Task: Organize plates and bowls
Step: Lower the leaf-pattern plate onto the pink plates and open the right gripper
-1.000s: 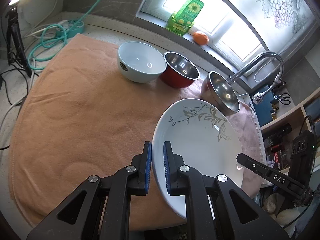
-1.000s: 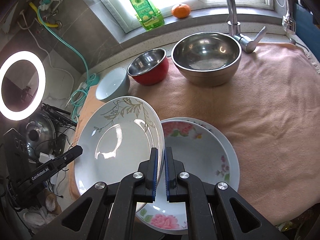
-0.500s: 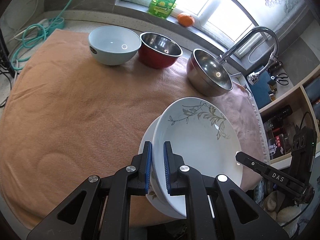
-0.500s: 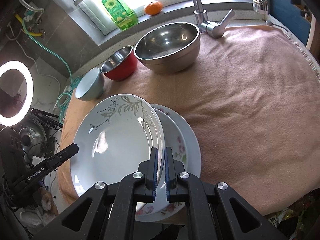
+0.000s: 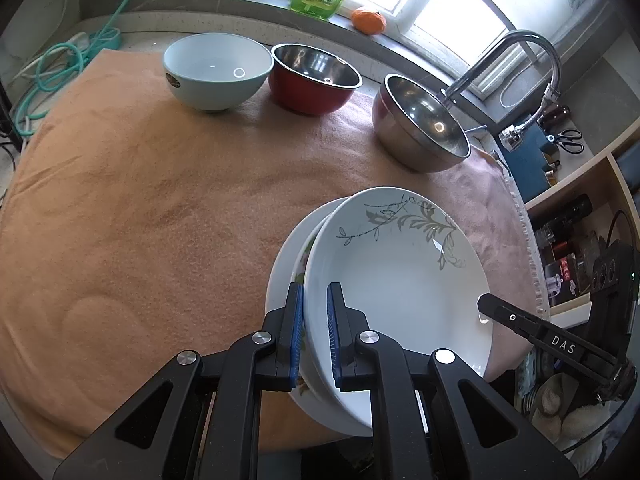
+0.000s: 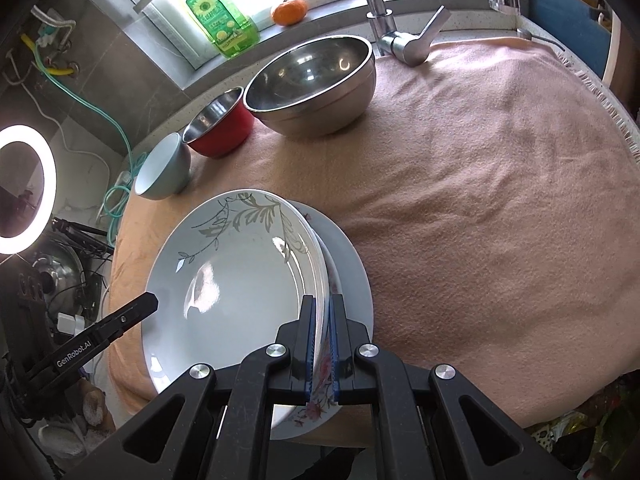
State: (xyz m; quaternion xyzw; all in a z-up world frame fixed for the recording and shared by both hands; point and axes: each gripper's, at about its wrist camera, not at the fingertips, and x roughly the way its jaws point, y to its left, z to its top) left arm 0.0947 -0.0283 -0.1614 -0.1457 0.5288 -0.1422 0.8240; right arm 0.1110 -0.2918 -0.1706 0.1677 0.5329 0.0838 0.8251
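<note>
The leaf-patterned plate [image 5: 400, 280] is gripped on two opposite rims: the left tool [image 5: 315, 336] is clamped on its near edge in the left wrist view, and the right tool [image 6: 321, 350] is clamped on the opposite edge in the right wrist view, both with the blue pads pressed against the rim. The plate sits tilted over a flower-patterned plate [image 6: 320, 396], which itself lies on a wider plain plate [image 6: 352, 276]; whether the leaf-patterned plate touches the one beneath cannot be told.

Taking the leaf-patterned plate as the landmark: beyond it, toward the window, stand three bowls in a row. The steel bowl [image 6: 312, 84] is nearest the faucet [image 6: 400, 36], the red bowl [image 6: 220, 124] is just beside it, and the pale blue bowl [image 6: 164, 172] is at the far end of the row. All three are well apart from the plate.

The plates rest on a peach-coloured towel [image 5: 160, 208] that covers the counter. On the windowsill behind the bowls are a green soap bottle [image 6: 220, 20] and an orange [image 6: 289, 11]. To one side of the plate, off the counter's edge, a ring light [image 6: 24, 196] glows, and a teal hose [image 5: 60, 64] lies coiled at the far corner.
</note>
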